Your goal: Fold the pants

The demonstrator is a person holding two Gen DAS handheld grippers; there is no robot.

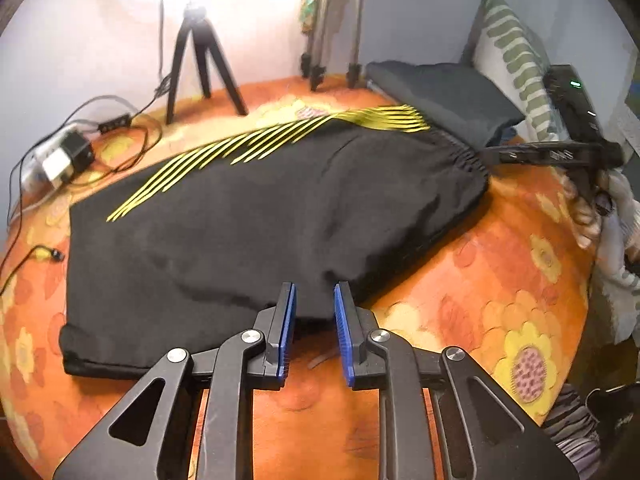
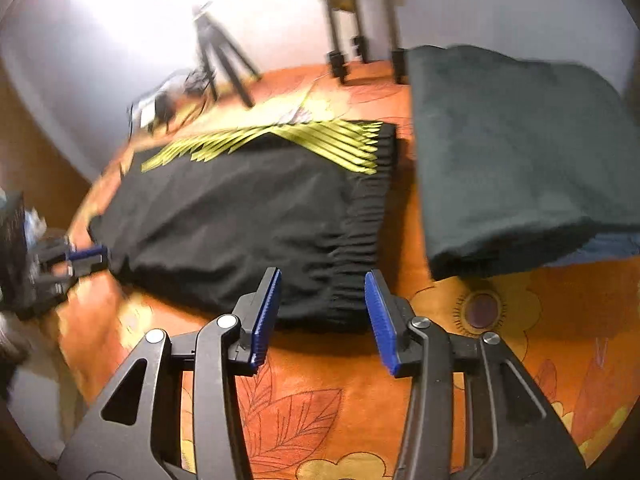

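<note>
- The black fabric pants with thin yellow stripes (image 1: 256,216) lie folded flat on the orange flower-patterned bedspread (image 1: 480,280); everything else here is placed against them.
- The left hand-held gripper (image 1: 314,312) hovers over the near edge of the pants; its blue-padded jaws stand a little apart and pinch no cloth, so it is released.
- The right hand-held gripper (image 2: 325,312) sits just before the gathered elastic waistband (image 2: 360,248) at the pants' right end; its jaws gape wider, with the waistband's corner lying between and beyond them, untouched by the pads; it too is released.
- A folded dark grey cloth (image 2: 512,152) lies just beside the waistband end, apart from it by a strip of bedspread.
- A small black tripod (image 1: 200,64) stands behind the pants near the wall; a taller silver tripod (image 1: 332,32) stands to its right.
- A tangle of black cables and a power adapter (image 1: 64,152) rests off the pants' far left corner.
- A striped green and white pillow (image 1: 516,56) leans up beyond the grey cloth.
</note>
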